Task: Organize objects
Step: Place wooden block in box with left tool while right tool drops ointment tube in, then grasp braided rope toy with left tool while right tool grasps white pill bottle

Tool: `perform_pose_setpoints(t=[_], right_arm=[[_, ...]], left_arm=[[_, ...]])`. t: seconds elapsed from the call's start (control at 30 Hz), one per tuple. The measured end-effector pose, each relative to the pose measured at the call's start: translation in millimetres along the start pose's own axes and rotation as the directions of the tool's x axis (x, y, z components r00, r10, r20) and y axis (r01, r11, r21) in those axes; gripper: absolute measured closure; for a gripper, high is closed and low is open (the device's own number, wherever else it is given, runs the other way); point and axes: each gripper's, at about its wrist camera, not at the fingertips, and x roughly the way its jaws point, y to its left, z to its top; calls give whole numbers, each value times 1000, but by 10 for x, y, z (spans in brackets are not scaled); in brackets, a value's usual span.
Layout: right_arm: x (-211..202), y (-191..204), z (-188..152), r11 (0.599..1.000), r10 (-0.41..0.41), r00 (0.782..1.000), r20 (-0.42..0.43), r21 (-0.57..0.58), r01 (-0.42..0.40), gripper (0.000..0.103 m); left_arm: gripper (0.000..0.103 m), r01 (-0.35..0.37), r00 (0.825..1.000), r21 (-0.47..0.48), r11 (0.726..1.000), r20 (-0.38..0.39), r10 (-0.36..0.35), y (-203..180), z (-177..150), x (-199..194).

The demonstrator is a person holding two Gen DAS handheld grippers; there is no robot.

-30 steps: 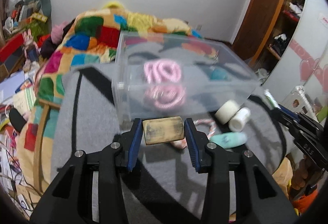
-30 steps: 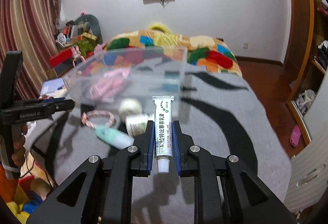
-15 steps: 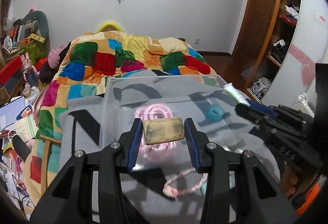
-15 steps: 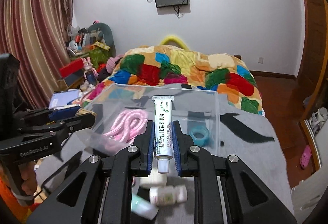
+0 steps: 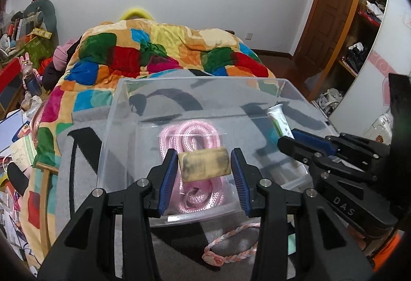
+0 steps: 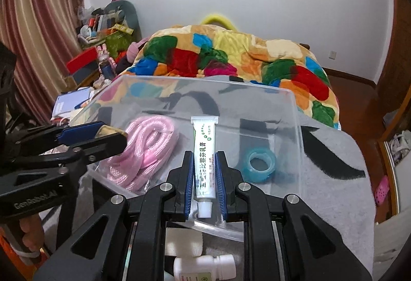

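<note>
My left gripper [image 5: 204,165] is shut on a tan worn block [image 5: 204,164] and holds it over the clear plastic bin [image 5: 123,106]. My right gripper [image 6: 204,170] is shut on a white ointment tube [image 6: 204,152], also over the bin [image 6: 295,111]. In the bin lie a coiled pink rope [image 5: 190,137] [image 6: 146,150] and a blue tape roll [image 6: 259,161]. The right gripper shows at the right of the left wrist view [image 5: 303,142]; the left gripper shows at the left of the right wrist view [image 6: 102,134].
The bin stands on a grey blanket [image 5: 82,152] on a bed with a patchwork quilt [image 5: 154,55]. In front of the bin lie a braided pink band [image 5: 231,242], a white bottle [image 6: 205,268] and a white roll [image 6: 183,242]. Clutter lines the left wall; shelves stand right.
Both grippers have risen and moved forward from in front of the bin to over it, still holding the block and the tube. They now stand closer together.
</note>
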Motion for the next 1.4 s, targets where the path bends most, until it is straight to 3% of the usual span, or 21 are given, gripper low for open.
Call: perform_pose_setpoints(t=[0.17,0.37,0.47,0.7,1.03,1.2,1.33,1.4], right_arm=[[-82,5,7,1000,19,1000,1,5,-19,69],[-367,60,-41,1000,7,998,57,-27,-5,66],[-547,70,-99,999,20,996,90,-32,-17,55],[-793,55,-335,1000,20,992,124,-23,-17,33],[-626,-72,-721,999,7,999,43,40,-9,32],[-399,-98,-821,998,21,1000,-13,67,-21,33],[-313,-104,-845,997,20,999,-32,73,-17,34],[-297,-96,-852,997,24,999,-35,71,-21,44]], left_arm=[[58,28,1000,7,1000,11,-28,-7,5,-114],[47,32,998,30,999,46,-34,-35,-45,-371],[37,36,998,41,999,52,-38,-51,-111,-468],[33,39,999,63,997,15,-40,-58,-384,-521],[33,56,991,-2,998,-123,-56,112,-793,-181],[35,50,991,25,998,-125,-46,21,-865,-118],[50,27,994,59,998,-106,-20,-40,-919,-124],[60,31,995,67,997,-97,-24,-63,-930,-130]])
